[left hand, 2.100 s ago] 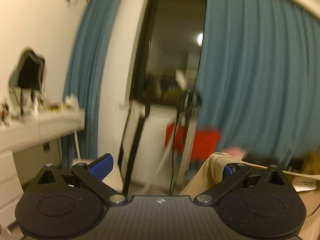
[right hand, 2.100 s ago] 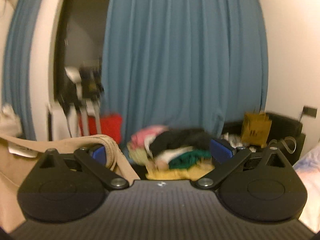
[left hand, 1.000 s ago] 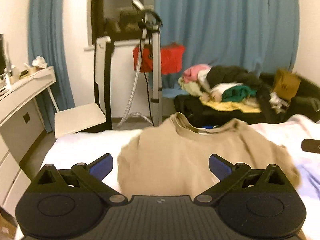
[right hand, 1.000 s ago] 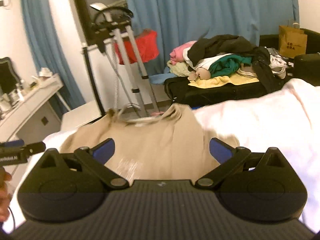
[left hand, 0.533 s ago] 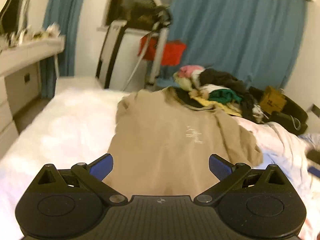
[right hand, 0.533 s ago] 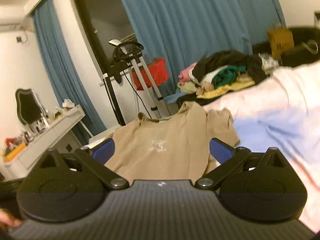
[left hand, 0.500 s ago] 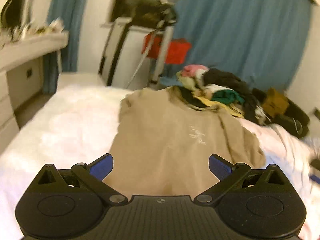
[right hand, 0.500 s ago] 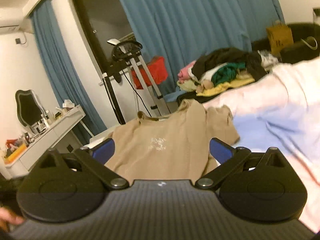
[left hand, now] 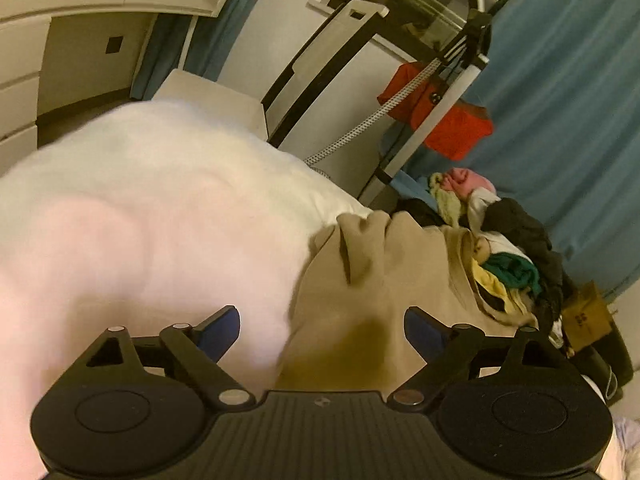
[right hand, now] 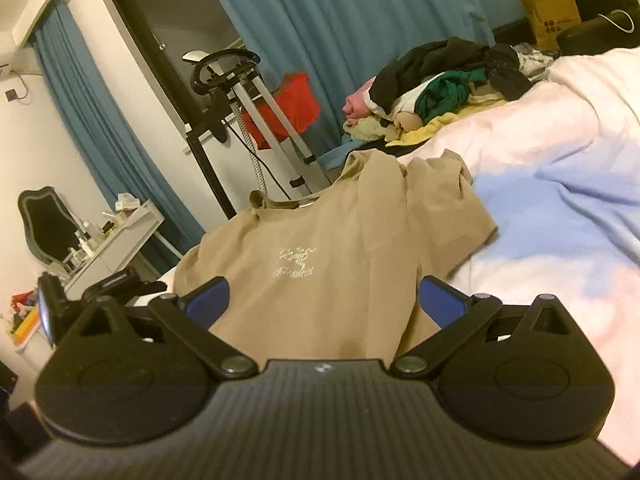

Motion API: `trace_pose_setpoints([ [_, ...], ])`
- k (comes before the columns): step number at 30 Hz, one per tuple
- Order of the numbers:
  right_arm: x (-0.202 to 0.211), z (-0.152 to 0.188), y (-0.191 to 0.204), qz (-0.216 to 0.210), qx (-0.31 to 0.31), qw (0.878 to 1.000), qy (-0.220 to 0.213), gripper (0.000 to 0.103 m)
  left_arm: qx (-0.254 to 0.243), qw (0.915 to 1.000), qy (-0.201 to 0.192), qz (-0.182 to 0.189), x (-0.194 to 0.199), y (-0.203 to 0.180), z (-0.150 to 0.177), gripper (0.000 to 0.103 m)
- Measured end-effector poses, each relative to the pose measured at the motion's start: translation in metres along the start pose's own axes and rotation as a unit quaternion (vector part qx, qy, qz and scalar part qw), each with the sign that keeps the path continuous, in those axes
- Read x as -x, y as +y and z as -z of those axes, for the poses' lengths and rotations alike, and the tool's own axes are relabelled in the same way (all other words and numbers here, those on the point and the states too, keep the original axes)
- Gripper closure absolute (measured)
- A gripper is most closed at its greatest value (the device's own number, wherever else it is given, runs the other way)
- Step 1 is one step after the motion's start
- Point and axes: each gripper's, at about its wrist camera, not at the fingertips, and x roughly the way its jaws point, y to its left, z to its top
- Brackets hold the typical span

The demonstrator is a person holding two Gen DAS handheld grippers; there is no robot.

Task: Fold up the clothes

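- Tan sweatshirt (right hand: 320, 264) lies spread front-up on a bed (right hand: 560, 208) covered in a pale quilt of white, pink and blue patches, its collar toward the far edge and a light embroidered script (right hand: 294, 266) on the chest.
- Right hand-held gripper (right hand: 323, 300) hovers low over the sweatshirt's near part, its blue-padded fingers (right hand: 208, 300) spread wide apart with nothing between them but the cloth lying below.
- Left hand-held gripper (left hand: 322, 330) points across the sweatshirt's (left hand: 380, 280) bunched sleeve side, its jaws likewise wide apart and empty; one blue finger (left hand: 218, 332) sits over bare quilt (left hand: 140, 220), the other over tan fabric.
- Right sleeve of the garment, seen from the right wrist camera, is rumpled and folded over near the blue patch of the quilt.
- Beyond the bed's far edge, a heap of mixed clothes (right hand: 436, 80) in black, green, yellow and pink rests on a dark surface; the same heap (left hand: 508, 256) shows in the left wrist view just past the sweatshirt's collar.
- A garment steamer on a white pole (right hand: 272, 120) stands near a red bag (right hand: 292, 100), with blue curtains (right hand: 360, 12) behind them.
- A white counter (right hand: 116, 240) crowded with small items lines the wall at left, beneath a dark scalloped mirror (right hand: 44, 224).
- A brown paper bag (right hand: 550, 12) sits at the far right, by the curtains.
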Motion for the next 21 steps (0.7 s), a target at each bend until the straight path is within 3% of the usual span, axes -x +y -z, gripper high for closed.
trace_pose_setpoints([
  [5, -0.032, 0.005, -0.019, 0.018, -0.012, 1.0, 0.01, 0.0, -0.036, 0.9983, -0.027, -0.038, -0.043, -0.021, -0.007, 0.015],
  [7, -0.037, 0.006, -0.022, 0.021, -0.027, 0.999, 0.019, 0.0, -0.066, 0.9946, -0.05, -0.063, -0.051, -0.033, -0.003, 0.026],
  [9, -0.04, 0.006, -0.026, 0.025, -0.041, 0.999, 0.027, 0.0, -0.103, 0.9909, -0.049, -0.072, -0.057, -0.048, 0.0, 0.047],
  [10, -0.042, 0.006, -0.028, 0.026, -0.048, 0.998, 0.031, 0.0, -0.123, 0.9882, -0.047, -0.078, -0.061, -0.058, 0.002, 0.053],
  [12, -0.046, 0.006, -0.031, 0.03, -0.062, 0.997, 0.039, 0.0, -0.171, 0.9777, -0.051, -0.111, -0.062, -0.078, 0.01, 0.079],
  [13, -0.048, 0.006, -0.033, 0.031, -0.069, 0.996, 0.043, 0.0, -0.195, 0.9709, -0.054, -0.128, -0.062, -0.088, 0.014, 0.086],
  [15, -0.046, 0.007, -0.03, 0.014, -0.074, 0.996, 0.047, 0.0, -0.265, 0.9486, -0.082, -0.153, -0.06, -0.118, 0.027, 0.09],
  [17, -0.044, 0.007, -0.029, 0.016, -0.07, 0.996, 0.045, 0.0, -0.333, 0.9197, -0.109, -0.176, -0.058, -0.148, 0.04, 0.091],
  [19, -0.042, 0.007, -0.029, 0.018, -0.065, 0.997, 0.043, 0.0, -0.432, 0.8749, -0.139, -0.169, -0.055, -0.179, 0.067, 0.091],
  [21, -0.039, 0.007, -0.029, 0.021, -0.06, 0.997, 0.041, 0.0, -0.509, 0.8364, -0.144, -0.143, -0.058, -0.2, 0.098, 0.091],
])
